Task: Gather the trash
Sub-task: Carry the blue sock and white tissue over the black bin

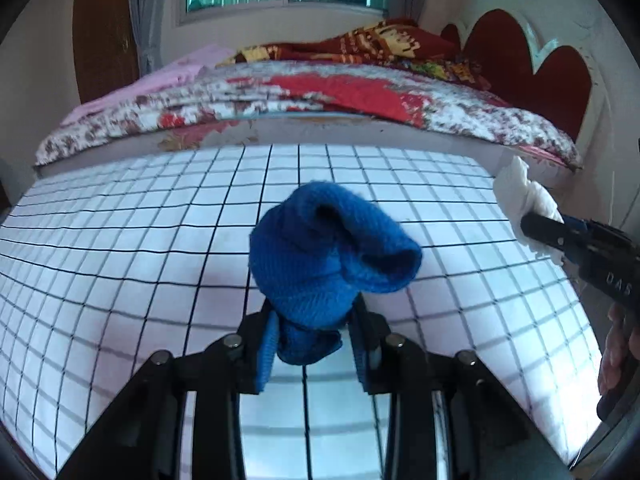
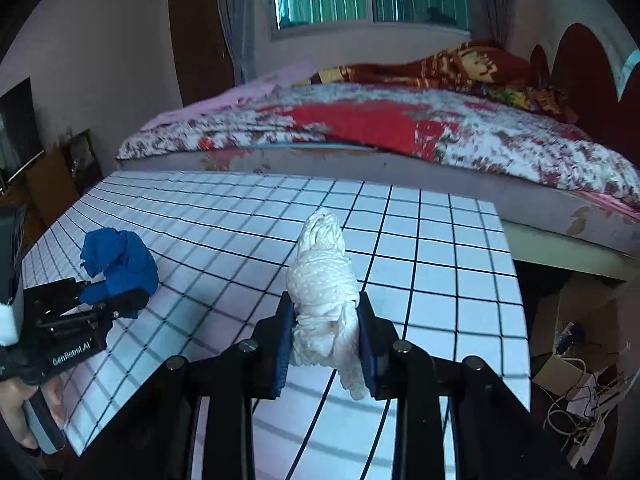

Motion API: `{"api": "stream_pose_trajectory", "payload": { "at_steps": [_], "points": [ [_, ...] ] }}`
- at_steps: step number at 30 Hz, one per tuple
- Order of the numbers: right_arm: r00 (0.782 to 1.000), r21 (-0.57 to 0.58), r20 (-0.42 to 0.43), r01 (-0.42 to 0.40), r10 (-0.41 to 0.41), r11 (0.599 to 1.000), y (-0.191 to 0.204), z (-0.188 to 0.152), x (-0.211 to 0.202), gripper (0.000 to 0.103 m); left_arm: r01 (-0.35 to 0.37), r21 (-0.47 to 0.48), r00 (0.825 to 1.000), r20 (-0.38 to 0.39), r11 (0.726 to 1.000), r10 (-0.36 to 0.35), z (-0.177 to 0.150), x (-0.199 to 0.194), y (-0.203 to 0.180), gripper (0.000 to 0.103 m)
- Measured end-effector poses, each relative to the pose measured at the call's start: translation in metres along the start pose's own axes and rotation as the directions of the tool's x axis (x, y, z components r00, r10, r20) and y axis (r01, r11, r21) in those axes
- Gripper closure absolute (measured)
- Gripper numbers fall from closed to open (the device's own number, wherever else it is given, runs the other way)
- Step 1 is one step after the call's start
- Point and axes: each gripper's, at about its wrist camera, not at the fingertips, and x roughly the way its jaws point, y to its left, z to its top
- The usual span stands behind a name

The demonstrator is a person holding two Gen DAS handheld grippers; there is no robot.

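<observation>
The left gripper (image 1: 312, 344) is clamped on a blue cloth (image 1: 328, 256), which bulges forward past its fingers. The right gripper (image 2: 326, 338) pinches a white tissue wad (image 2: 324, 280) above the checked table (image 2: 440, 280).

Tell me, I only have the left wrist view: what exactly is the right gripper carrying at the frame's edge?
Observer: The right gripper has its jaws shut on a crumpled white tissue, dotted in texture, sticking up past the fingertips.
Operator: Anything beside the table on that side?
Observer: Yes, a cardboard box with tangled cables sits on the floor, right of the gridded table.
Operator: And left of it?
Observer: A dark screen stands against the wall.
</observation>
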Motion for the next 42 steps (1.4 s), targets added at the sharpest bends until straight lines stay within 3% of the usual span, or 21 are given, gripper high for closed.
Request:
{"api": "stream_pose_trajectory", "payload": {
  "at_steps": [9, 18, 31, 42],
  "points": [
    [0.997, -0.009, 0.076, 0.004, -0.003, 1.000, 0.025, -0.026, -0.088, 0.072, -0.011, 0.014, 0.994, 0.104, 1.000, 0.010, -0.028, -0.090, -0.022, 0.070],
    [0.991, 0.003, 0.133, 0.013, -0.013, 1.000, 0.036, -0.054, -0.162, 0.072, 0.021, 0.025, 0.985, 0.169, 0.999, -0.025, -0.053, -0.148, -0.046, 0.070],
    [0.979, 0.052, 0.171, 0.107, -0.115, 0.993, 0.015, -0.100, -0.232, 0.072, 0.148, 0.093, 0.966, 0.200, 0.985, -0.164, -0.079, -0.174, -0.101, 0.070],
    [0.949, 0.129, 0.170, 0.247, -0.266, 0.960, -0.036, -0.138, -0.296, 0.072, 0.300, 0.212, 0.928, 0.161, 0.930, -0.336, -0.092, -0.171, -0.183, 0.070]
  ]
}}
